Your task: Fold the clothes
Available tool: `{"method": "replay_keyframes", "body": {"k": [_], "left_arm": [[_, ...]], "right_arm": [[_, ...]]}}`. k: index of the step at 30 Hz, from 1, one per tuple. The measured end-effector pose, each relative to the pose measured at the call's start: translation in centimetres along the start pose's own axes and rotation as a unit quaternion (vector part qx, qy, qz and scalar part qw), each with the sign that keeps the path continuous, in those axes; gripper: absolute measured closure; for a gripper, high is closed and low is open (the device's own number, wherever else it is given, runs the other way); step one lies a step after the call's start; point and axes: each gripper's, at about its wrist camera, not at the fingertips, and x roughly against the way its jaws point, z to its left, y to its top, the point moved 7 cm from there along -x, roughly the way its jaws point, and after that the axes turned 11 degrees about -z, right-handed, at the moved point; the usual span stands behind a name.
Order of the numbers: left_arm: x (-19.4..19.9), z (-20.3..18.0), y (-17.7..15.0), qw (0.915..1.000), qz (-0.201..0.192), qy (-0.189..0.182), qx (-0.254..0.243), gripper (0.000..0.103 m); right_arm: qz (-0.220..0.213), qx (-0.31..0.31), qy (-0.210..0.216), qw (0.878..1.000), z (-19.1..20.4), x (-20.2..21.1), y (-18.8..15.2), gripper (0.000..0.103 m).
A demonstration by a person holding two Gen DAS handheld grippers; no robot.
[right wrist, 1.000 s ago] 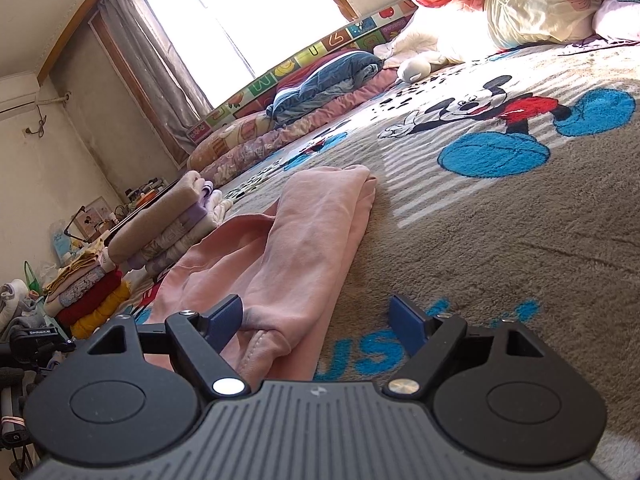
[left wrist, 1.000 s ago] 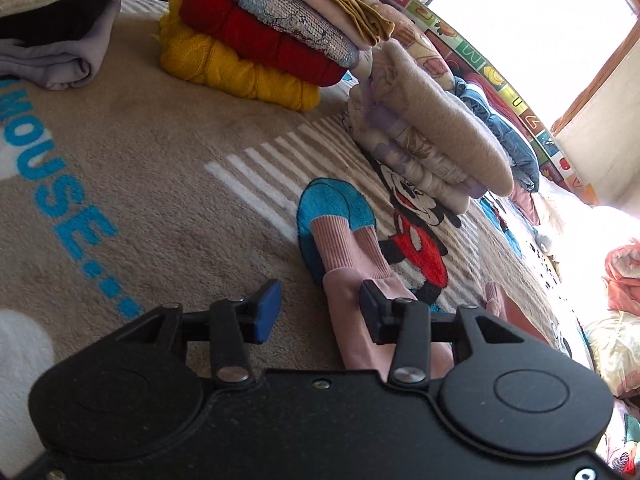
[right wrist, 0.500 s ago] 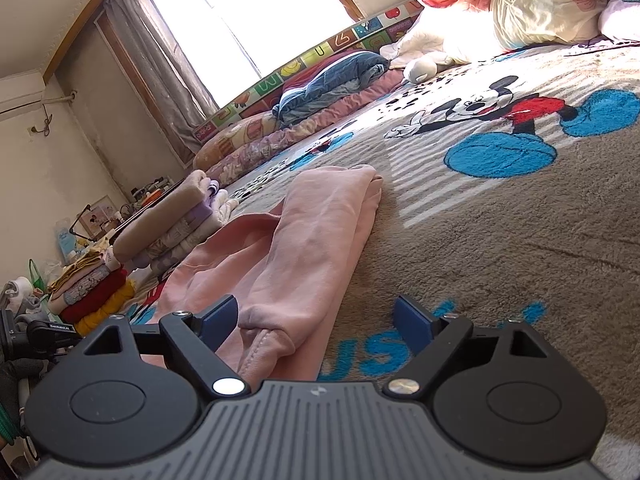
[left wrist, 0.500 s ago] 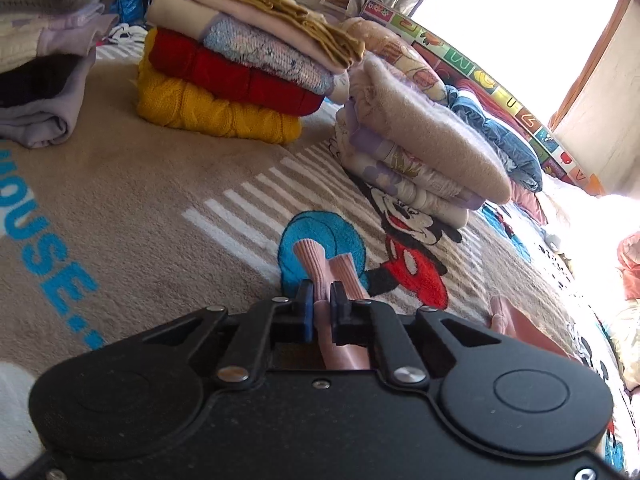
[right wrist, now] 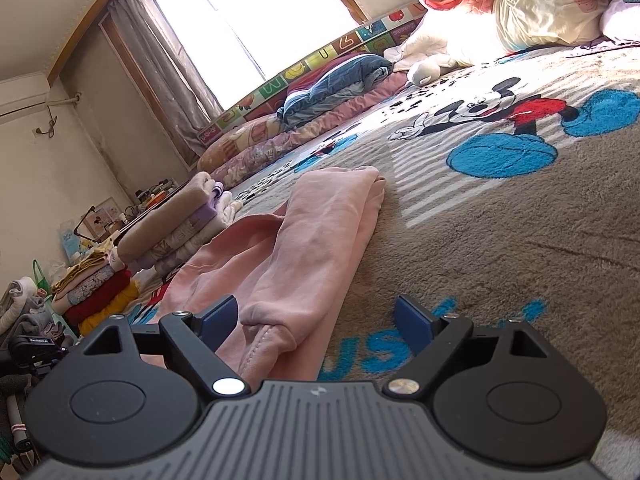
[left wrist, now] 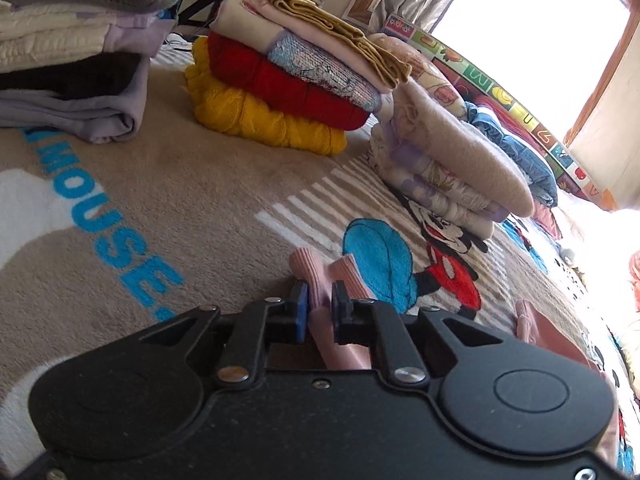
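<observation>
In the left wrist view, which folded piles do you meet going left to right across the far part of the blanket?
Grey and white pile → pile with yellow and red knits → beige and lilac pile.

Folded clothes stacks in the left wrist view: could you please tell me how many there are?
3: a grey and cream stack at upper left, a yellow-and-red knit stack in the middle, a beige fleece stack to its right. More may lie outside the frame.

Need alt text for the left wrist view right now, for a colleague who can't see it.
The left gripper is shut on the ribbed cuff of a pink garment lying on a cartoon-mouse blanket. Behind stand three stacks of folded clothes and a bright window.
</observation>
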Motion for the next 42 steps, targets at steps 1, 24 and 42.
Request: {"method": "replay_keyframes", "body": {"k": [1, 24, 42], "left_arm": [[0.1, 0.3, 0.5, 0.9999, -0.010, 0.002, -0.002, 0.088], [-2.8, -2.5, 1.9, 0.9390, 0.083, -0.220, -0.250, 0.072], [-4.9, -1.5, 1.0, 0.9076, 0.129, -0.298, -0.266, 0.087]], "right_arm": [[0.000, 0.000, 0.000, 1.000, 0.0, 0.0, 0.0, 0.018], [0.067, 0.247, 0.171, 0.951, 20.7, 1.1, -7.5, 0.018], [0.116, 0.224, 0.169, 0.953, 21.5, -0.1, -11.4, 0.018]]}}
